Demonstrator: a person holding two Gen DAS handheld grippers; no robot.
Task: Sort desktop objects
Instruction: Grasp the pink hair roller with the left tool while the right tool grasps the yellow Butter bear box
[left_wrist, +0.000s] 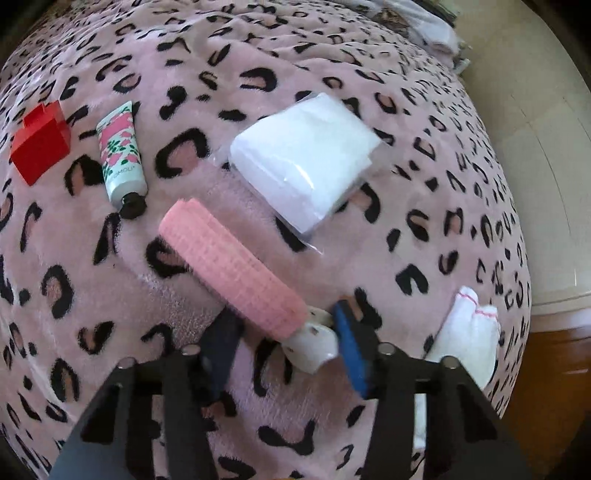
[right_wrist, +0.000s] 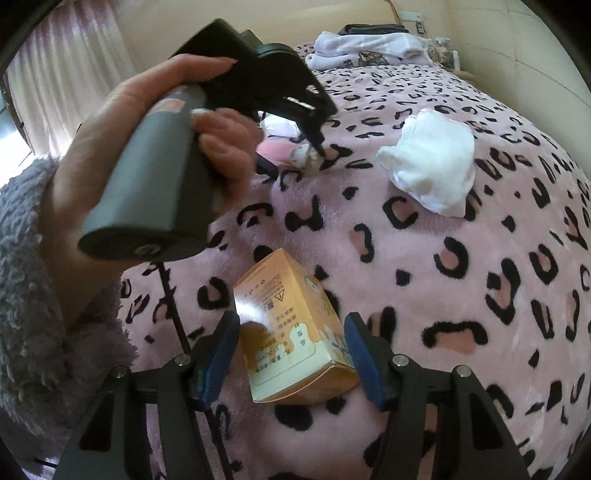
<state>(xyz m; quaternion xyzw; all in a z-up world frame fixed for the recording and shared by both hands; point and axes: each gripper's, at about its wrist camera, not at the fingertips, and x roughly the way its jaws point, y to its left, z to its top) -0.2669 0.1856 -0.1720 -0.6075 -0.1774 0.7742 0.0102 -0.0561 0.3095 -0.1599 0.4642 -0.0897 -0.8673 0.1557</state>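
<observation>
A pink hair roller (left_wrist: 236, 273) with a white end piece (left_wrist: 314, 343) lies slantwise on the leopard-print blanket (left_wrist: 332, 55). My left gripper (left_wrist: 288, 347) is open, and the white end sits between its fingers, close to the blue right pad (left_wrist: 351, 350). In the right wrist view an orange carton (right_wrist: 291, 332) lies on the blanket between the fingers of my open right gripper (right_wrist: 291, 358), pads close to both sides. That view also shows a hand (right_wrist: 147, 122) holding the left gripper's body (right_wrist: 236, 74) over the roller (right_wrist: 275, 149).
A red box (left_wrist: 40, 142), a floral cream tube (left_wrist: 122, 155) and a white packet in clear plastic (left_wrist: 303, 158) lie beyond the roller. A crumpled white cloth (right_wrist: 432, 162) rests to the right. Folded clothes (right_wrist: 369, 44) are at the bed's far end. A fuzzy grey sleeve (right_wrist: 29, 295) fills the left.
</observation>
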